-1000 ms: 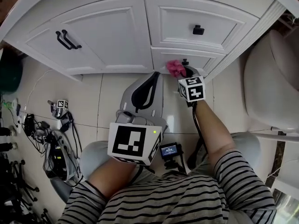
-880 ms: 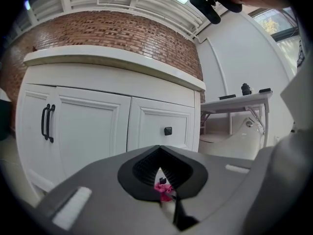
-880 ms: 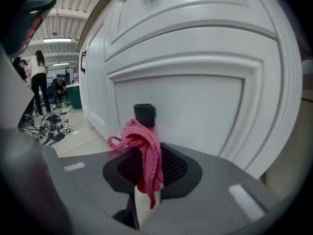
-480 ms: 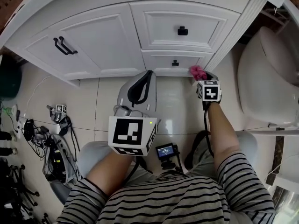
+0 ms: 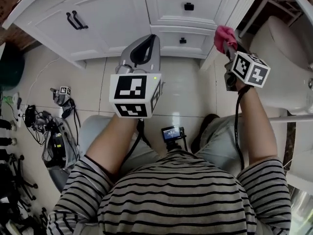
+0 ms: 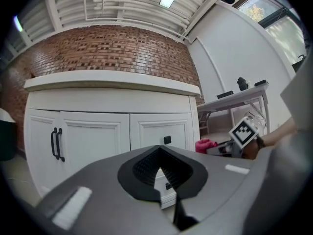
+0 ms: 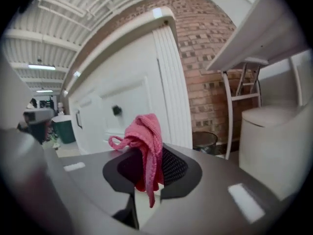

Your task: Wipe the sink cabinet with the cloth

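The white sink cabinet [image 5: 112, 13] has two doors with black handles and two drawers with black knobs. My right gripper [image 5: 228, 44] is shut on a pink cloth [image 5: 224, 36], held by the cabinet's fluted right corner post [image 5: 230, 18]; whether the cloth touches the post I cannot tell. In the right gripper view the cloth [image 7: 146, 143] droops out of the right gripper [image 7: 146, 177], with the cabinet [image 7: 127, 102] behind it. My left gripper [image 5: 142, 48] hangs shut and empty in front of the drawers. The left gripper view shows the left gripper [image 6: 159, 170] facing the cabinet [image 6: 98, 126], with the cloth [image 6: 205, 145] off to the right.
A white toilet [image 5: 283, 58] stands right of the cabinet, and a small dark waste bin [image 7: 206, 141] sits in the gap by the brick wall. A green bin [image 5: 9, 72], cables and gear [image 5: 54, 141] lie on the tiled floor at left. A small camera [image 5: 172, 132] sits between the person's knees.
My right gripper has carried the cloth from the lower drawer's front rightward and up to the cabinet's right corner post. My left gripper has risen, and the head view has tilted.
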